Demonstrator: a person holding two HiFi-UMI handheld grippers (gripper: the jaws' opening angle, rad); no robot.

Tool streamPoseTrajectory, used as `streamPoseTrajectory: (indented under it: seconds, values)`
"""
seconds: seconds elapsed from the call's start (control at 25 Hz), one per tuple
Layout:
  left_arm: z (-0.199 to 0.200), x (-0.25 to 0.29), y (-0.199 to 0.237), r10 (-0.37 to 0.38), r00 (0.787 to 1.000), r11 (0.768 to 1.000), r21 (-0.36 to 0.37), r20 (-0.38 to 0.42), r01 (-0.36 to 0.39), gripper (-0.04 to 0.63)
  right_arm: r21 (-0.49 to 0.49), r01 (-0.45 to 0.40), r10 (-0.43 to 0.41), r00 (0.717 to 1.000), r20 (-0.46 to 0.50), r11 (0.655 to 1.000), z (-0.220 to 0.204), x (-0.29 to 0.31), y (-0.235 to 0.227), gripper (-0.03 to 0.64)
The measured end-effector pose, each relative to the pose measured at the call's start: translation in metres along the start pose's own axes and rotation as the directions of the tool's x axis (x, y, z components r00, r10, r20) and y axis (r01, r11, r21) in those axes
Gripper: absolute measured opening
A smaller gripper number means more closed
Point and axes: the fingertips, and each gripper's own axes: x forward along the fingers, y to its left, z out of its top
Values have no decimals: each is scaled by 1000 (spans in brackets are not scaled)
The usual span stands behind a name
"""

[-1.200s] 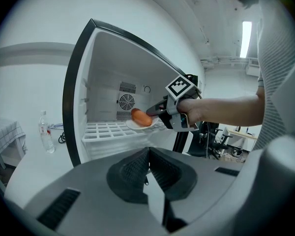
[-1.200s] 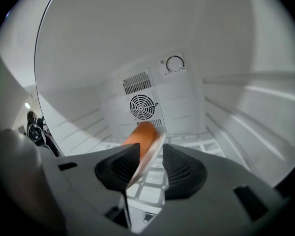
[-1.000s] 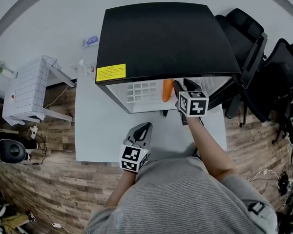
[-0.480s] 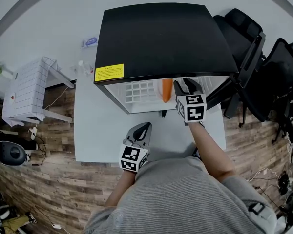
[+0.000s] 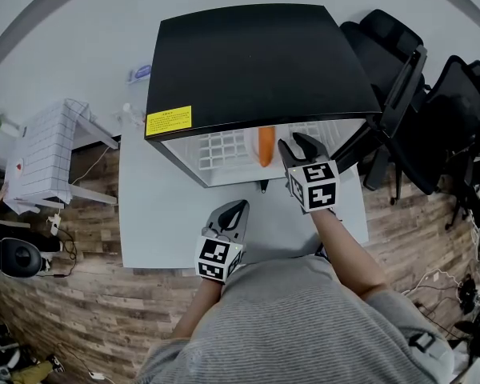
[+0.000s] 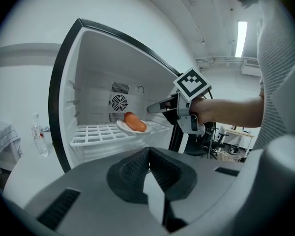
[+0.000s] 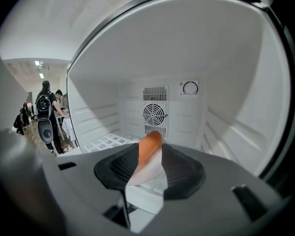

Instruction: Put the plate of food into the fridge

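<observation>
The black-topped fridge [image 5: 256,62] stands open on the white table. An orange sausage [image 5: 266,145] lies on a white plate [image 6: 130,129] on the wire shelf [image 6: 96,134] inside. My right gripper [image 5: 294,141] hovers at the fridge mouth just right of the plate, its jaws open and empty. In the right gripper view the sausage [image 7: 150,144] shows through the gap between them, farther in. My left gripper [image 5: 238,206] rests low over the table in front of the fridge, its jaws shut on nothing.
The white table [image 5: 160,214] carries the fridge. Black office chairs [image 5: 408,78] crowd the right side. A small stand with a checked cloth [image 5: 44,146] sits at the left. A water bottle [image 6: 38,134] stands left of the fridge. People [image 7: 46,117] stand far off.
My right gripper has drawn back out of the fridge toward me, away from the plate, with its jaws spread a little wider. The plate stays on the shelf. The left gripper has not moved.
</observation>
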Motion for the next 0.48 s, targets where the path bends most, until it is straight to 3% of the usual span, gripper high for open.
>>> streamPoseTrajectory:
  seconds: [0.28,0.48]
  values:
    - [6,5,-6,-6,1000,1000,18,22,6,11,-25,-48,48,999,1,999,-2,-12,8,149]
    - [5,5,-10,-8,1000,1000,16,14,8,11,-72,-28,28,1000,7,997,-1,-17,6,27]
